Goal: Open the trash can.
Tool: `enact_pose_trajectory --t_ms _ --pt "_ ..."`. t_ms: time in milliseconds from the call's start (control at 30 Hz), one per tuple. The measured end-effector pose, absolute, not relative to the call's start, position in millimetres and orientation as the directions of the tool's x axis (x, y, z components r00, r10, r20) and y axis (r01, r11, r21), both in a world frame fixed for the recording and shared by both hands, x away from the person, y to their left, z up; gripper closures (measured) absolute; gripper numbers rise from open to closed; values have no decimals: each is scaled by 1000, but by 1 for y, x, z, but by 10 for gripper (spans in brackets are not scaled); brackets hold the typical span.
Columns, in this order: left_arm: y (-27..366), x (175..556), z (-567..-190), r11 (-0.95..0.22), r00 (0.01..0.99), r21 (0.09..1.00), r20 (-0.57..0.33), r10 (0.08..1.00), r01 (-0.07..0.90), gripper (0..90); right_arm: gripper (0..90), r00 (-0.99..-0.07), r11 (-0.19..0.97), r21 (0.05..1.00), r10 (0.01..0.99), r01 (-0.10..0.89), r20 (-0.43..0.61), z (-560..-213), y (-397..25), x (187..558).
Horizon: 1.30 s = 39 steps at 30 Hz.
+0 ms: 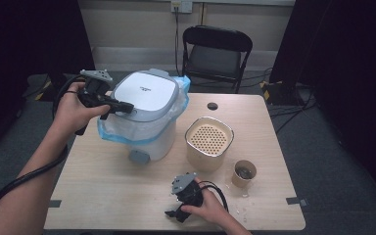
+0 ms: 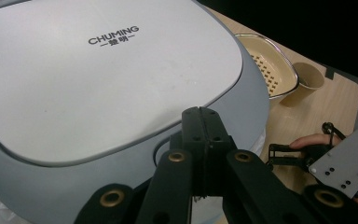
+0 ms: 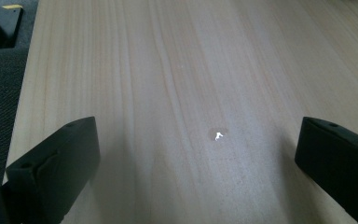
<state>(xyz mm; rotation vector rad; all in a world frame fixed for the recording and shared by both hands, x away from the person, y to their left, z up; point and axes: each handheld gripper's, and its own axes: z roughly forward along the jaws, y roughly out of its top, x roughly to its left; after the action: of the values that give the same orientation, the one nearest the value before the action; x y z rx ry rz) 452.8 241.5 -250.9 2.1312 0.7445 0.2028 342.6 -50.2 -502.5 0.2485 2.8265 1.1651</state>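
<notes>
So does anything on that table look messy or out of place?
A little. There are wet-looking drops on the table near its front edge, just below the paper cup, as if something splashed. The bin has its blue bag bunched unevenly below the lid. Nothing looks broken.

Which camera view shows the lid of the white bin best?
The left gripper view shows the lid best: it is close, and the brand lettering is readable, with the shut left tongs at its grey rim. The high view shows the whole lid small, from above. The right gripper view faces the bare table.
</notes>
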Motion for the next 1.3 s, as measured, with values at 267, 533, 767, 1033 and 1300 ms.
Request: enact_pose_trajectory --t_ms 267,533,767,1033,1300 --pt "240 451 -251 -463 801 767 -108 589 444 900 0 -984 699 705 177 120 -8 -502 -50 343" --pt "241 451 -252 -455 801 769 -119 587 448 900 0 -984 699 705 177 121 -7 -502 -50 343" --pt "243 451 -254 -445 802 777 -127 584 446 900 0 -984 699 705 178 122 -6 -502 -50 343" --pt "244 449 -253 -456 806 784 -91 585 420 900 0 -985 701 704 174 114 -14 -502 -50 343" --pt "246 444 -251 -435 811 798 -112 574 418 820 0 -984 698 706 177 119 -9 -503 -50 343"
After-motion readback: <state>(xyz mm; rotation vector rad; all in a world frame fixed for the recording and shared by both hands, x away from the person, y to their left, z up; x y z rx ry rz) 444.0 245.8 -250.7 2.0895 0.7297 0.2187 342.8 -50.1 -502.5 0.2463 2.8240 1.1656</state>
